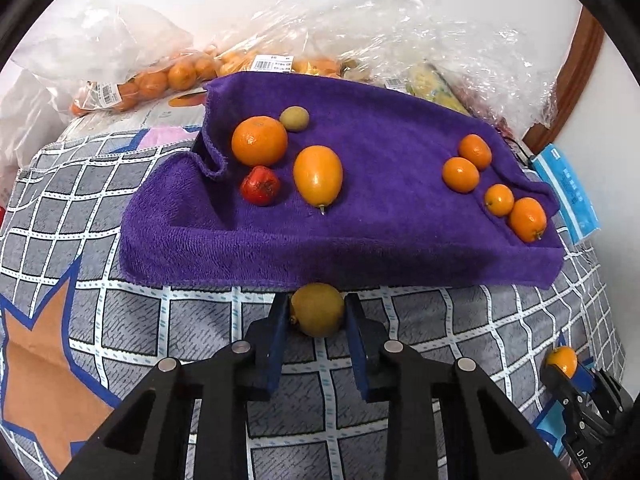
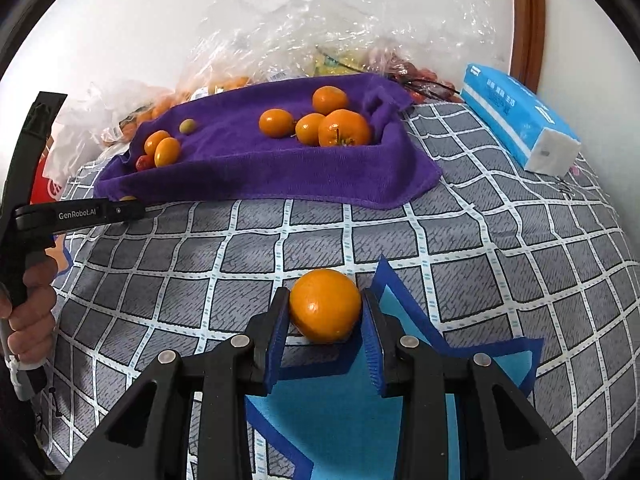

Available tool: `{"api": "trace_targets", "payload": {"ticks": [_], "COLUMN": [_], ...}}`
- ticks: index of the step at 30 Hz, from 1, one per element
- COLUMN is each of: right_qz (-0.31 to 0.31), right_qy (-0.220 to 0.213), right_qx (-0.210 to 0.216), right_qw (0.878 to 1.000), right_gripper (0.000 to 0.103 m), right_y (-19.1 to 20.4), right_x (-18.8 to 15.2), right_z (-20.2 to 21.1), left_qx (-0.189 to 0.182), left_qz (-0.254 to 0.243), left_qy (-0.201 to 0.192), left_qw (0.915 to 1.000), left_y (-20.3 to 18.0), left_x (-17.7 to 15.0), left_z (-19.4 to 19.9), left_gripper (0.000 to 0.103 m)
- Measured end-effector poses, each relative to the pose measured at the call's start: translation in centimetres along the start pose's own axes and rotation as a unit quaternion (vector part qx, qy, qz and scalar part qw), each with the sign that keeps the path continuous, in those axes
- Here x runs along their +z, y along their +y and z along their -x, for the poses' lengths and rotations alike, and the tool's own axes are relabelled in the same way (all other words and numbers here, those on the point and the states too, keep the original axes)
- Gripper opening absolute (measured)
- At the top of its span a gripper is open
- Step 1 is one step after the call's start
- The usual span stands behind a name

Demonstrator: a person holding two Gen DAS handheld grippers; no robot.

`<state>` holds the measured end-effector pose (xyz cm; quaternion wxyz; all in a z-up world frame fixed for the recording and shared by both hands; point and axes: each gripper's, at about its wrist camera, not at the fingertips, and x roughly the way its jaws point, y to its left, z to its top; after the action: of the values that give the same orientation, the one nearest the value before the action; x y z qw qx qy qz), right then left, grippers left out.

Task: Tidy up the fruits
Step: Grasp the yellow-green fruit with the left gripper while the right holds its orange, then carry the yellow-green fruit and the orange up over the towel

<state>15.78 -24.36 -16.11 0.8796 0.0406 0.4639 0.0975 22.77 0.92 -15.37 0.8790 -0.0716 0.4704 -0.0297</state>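
Observation:
My left gripper (image 1: 317, 312) is shut on a small olive-yellow fruit (image 1: 317, 310) resting on the checked cloth, just in front of the purple towel-covered tray (image 1: 360, 252). My right gripper (image 2: 325, 312) is shut on a small orange (image 2: 325, 305), also low over the cloth, well in front of the tray (image 2: 280, 184). On the tray's left side lie a large orange (image 1: 259, 141), a small greenish fruit (image 1: 294, 119), a red fruit (image 1: 260, 185) and an oval orange fruit (image 1: 318, 175). Several small oranges (image 1: 460, 174) sit together at its right end.
Bags of oranges (image 1: 160, 80) and crumpled clear plastic (image 1: 400, 40) lie behind the tray against the wall. A blue tissue pack (image 2: 520, 120) rests to the tray's right. A grey checked cloth (image 2: 240, 260) with star shapes covers the surface. A hand (image 2: 32, 312) holds the left gripper's handle.

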Motion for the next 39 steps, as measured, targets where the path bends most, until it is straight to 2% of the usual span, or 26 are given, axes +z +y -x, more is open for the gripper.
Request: {"api": "trace_targets", "payload": {"ticks": [12,22,31,39], "right_qz": [0.006,0.011,0.006,0.015], "right_qy": [-0.016,-0.042,-0.065,-0.083], "right_qx": [0.003,-0.008,-0.002,-0.004], "right_qw": [1.000,0.999,0.998,0.996], "right_gripper": [0.034,0.034,0.035,0.035], "right_y": [1.2,2.5,3.9,5.1], "right_x": [-0.1,1.9,4.6,7.0], "right_z": [3.0,5.8,7.7,8.5], "left_qx": [-0.024,-0.042,-0.044,-0.056], "left_qz": [0.017,-0.001,-0.008,-0.009], "left_qy": [0.004,-0.012,-0.055,-0.086], "left_qw": [0.9996,0.9990,0.9975,0.9947], "left_y": [0.7,0.2,0.5,0.9], "left_x": [-2.4,-4.4,-3.3,-1.5], "left_z": [2.8,7.7,12.1,14.1], "left_gripper": [0.026,0.026,0.026,0.026]}}
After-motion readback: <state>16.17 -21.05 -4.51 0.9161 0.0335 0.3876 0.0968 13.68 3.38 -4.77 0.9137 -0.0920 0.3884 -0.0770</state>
